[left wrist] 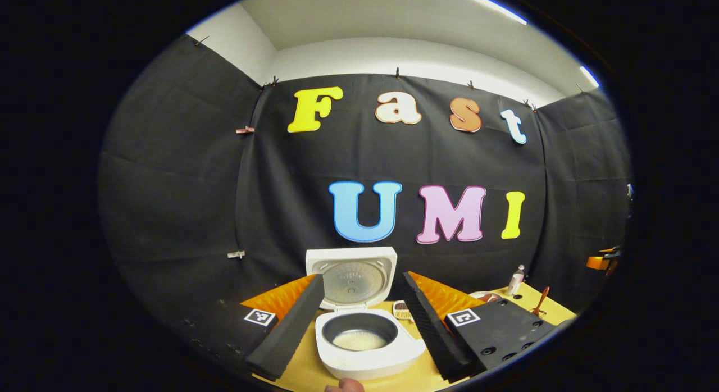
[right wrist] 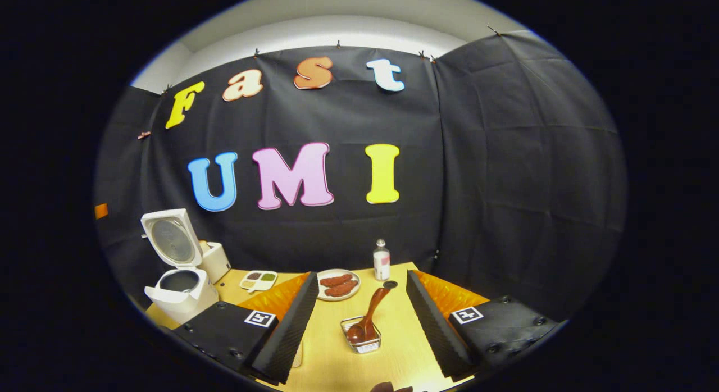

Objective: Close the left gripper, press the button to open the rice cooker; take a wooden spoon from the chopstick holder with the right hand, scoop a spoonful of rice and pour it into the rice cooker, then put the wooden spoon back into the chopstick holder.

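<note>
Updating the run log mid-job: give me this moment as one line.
rice cooker: lid open, rice in pot | wooden spoon: in chopstick holder | left gripper: open, facing cooker | right gripper: open, facing spoon

- A round white plate [right wrist: 338, 285] carrying reddish-brown pieces of food sits near the back of the yellow wooden tabletop [right wrist: 331, 352].
- A small clear bottle with a white cap and pink label [right wrist: 381, 260] stands upright just right of the plate.
- A small white divided dish [right wrist: 258, 279] with dark and green portions lies left of the plate.
- A small dark round disc [right wrist: 390, 284] lies just in front of the bottle.
</note>
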Available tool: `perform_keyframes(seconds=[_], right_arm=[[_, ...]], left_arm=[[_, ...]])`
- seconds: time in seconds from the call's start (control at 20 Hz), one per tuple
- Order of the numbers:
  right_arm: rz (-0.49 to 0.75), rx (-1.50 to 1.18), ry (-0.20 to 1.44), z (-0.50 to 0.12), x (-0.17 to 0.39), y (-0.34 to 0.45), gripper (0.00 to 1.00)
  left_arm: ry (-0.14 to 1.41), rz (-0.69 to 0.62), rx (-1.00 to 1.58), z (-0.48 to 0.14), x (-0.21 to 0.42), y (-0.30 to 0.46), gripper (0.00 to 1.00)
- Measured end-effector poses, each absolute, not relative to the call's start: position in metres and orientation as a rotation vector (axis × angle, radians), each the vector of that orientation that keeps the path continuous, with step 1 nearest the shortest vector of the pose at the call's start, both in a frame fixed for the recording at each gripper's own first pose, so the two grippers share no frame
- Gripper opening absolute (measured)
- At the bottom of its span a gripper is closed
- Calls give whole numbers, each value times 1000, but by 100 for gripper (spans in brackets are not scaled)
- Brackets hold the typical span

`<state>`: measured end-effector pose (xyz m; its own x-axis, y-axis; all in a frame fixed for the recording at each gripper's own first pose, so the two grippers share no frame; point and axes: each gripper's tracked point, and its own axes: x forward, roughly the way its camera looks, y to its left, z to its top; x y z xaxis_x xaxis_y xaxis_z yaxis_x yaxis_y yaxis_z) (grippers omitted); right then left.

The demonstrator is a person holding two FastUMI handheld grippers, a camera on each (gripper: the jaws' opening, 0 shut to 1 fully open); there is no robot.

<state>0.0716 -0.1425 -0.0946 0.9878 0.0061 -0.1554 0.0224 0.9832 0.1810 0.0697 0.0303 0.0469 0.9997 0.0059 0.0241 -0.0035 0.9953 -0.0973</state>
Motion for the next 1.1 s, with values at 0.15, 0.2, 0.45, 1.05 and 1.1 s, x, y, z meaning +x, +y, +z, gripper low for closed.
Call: perform_keyframes(seconds=[0.15, 0.2, 0.45, 1.05, 1.1], right_arm=[[-11, 209, 118, -70, 57, -128, 100], [-17, 207, 110, -65, 53, -125, 97], [-50, 154, 101, -55, 26, -114, 97], [-163, 99, 146, -59, -17, -116, 97], [-166, 95, 149, -59, -20, -117, 97]], left_arm=[[-54, -6, -118, 56, 110, 41, 95], [-64, -8, -116, 59, 125, 44, 95], [-87, -17, -56, 63, 205, 55, 95], [147, 81, -2, -11, 393, 70, 94], [167, 84, 5, -19, 400, 68, 95]])
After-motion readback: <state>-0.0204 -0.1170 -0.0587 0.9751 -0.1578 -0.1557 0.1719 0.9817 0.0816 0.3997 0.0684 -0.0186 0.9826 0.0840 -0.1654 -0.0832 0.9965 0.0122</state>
